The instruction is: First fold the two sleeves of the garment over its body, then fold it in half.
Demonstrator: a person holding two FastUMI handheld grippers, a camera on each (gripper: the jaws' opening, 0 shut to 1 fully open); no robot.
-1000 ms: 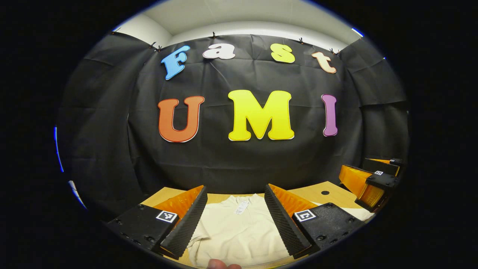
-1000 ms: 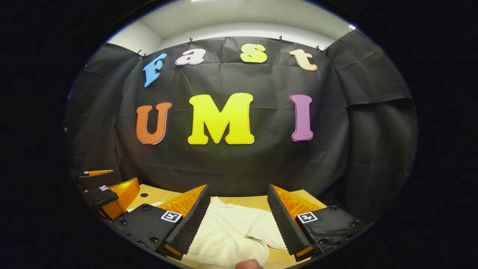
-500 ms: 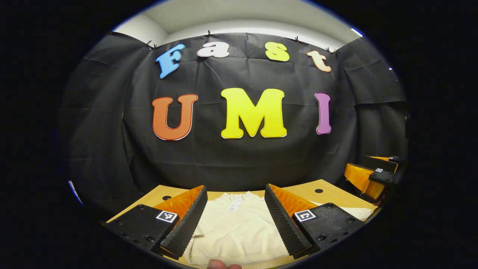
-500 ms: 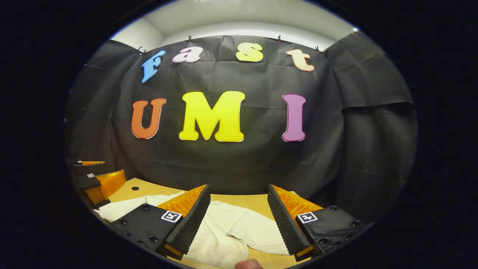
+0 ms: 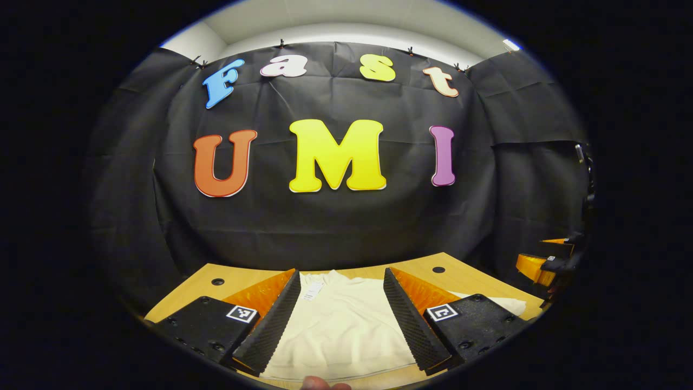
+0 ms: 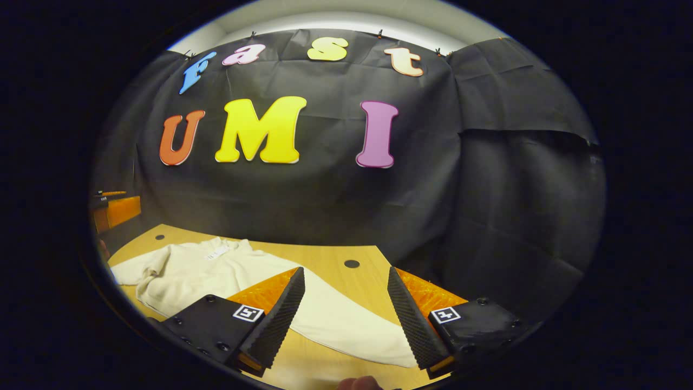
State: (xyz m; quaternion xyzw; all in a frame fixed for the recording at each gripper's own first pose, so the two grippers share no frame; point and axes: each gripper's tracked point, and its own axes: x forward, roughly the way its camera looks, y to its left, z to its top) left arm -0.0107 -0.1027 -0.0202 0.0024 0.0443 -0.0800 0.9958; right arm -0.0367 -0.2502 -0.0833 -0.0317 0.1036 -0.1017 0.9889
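At the bottom of the left gripper view, the left tool (image 5: 342,319) hangs with its jaws spread wide over a cream garment (image 5: 338,325) lying on the wooden surface (image 5: 227,273), a white tag (image 5: 309,292) near its far edge, while the right tool (image 5: 547,262) shows at the right edge.

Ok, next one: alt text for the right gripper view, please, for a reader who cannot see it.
A cream garment lies spread on a wooden table, one sleeve stretching out toward the camera. The right gripper hangs over that sleeve with its jaws wide apart, holding nothing. The left gripper shows at the far left edge, before the black cloth wall.
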